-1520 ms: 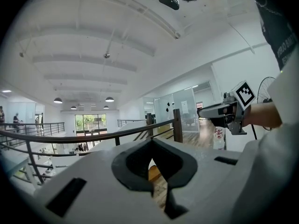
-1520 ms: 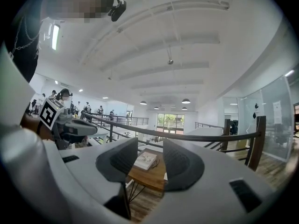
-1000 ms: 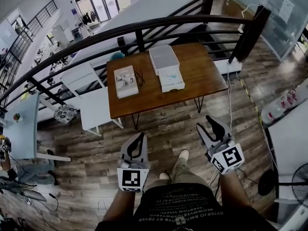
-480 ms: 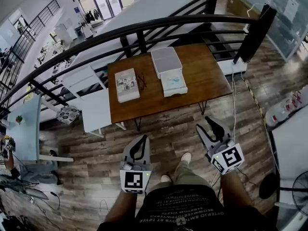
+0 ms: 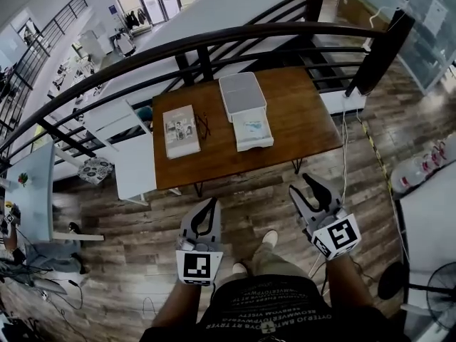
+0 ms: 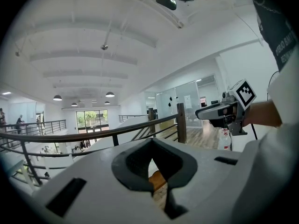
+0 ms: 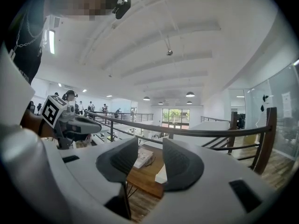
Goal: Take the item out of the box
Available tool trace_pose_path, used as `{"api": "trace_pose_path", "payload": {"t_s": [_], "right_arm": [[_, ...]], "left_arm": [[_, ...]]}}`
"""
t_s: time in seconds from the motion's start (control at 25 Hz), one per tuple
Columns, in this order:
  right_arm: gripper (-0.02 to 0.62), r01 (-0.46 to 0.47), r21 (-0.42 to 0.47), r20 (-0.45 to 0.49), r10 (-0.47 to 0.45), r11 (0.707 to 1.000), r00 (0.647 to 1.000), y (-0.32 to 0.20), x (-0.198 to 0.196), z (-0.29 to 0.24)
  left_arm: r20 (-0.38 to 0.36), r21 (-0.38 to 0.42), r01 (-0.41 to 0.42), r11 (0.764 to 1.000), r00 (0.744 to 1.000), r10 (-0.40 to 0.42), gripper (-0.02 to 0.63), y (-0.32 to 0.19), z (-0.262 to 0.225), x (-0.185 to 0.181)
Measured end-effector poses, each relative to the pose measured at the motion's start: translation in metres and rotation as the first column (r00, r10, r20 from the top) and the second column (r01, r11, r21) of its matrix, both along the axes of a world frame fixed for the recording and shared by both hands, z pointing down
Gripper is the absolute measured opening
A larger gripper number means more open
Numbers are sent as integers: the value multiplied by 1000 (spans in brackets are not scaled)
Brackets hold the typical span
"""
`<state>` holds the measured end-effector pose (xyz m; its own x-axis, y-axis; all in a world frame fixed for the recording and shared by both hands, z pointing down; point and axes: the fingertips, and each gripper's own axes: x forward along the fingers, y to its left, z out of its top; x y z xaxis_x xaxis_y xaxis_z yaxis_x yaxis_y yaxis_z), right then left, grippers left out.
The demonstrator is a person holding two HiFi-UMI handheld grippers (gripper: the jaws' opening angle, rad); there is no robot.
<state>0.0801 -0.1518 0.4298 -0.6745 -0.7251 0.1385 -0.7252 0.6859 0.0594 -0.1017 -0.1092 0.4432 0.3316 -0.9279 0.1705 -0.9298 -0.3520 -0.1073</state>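
A white box lies open on the wooden table; its lid is folded back, and its near half holds a pale item. Both grippers hover over the floor short of the table, well apart from the box. My left gripper has its jaws together with nothing between them. My right gripper stands open and empty. In the right gripper view the box shows between the fingers, far ahead. The left gripper view shows only a sliver of table past the closed jaws.
A book and a pair of glasses lie left of the box. A dark railing runs behind the table. A white cabinet stands at the table's left, and cables trail on the floor at its right.
The table and box have slid slightly nearer and lower in the head view as I walk towards them. Both grippers keep the same pose in front of me.
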Motion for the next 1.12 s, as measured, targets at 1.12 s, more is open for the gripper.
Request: {"api": "trace_pose_path", "payload": {"t_s": [1.12], "right_arm": [[156, 95, 37, 64, -97, 995, 993, -111, 50, -21]], "left_arm": [[31, 66, 73, 995, 997, -75, 6, -105, -37, 64]]}}
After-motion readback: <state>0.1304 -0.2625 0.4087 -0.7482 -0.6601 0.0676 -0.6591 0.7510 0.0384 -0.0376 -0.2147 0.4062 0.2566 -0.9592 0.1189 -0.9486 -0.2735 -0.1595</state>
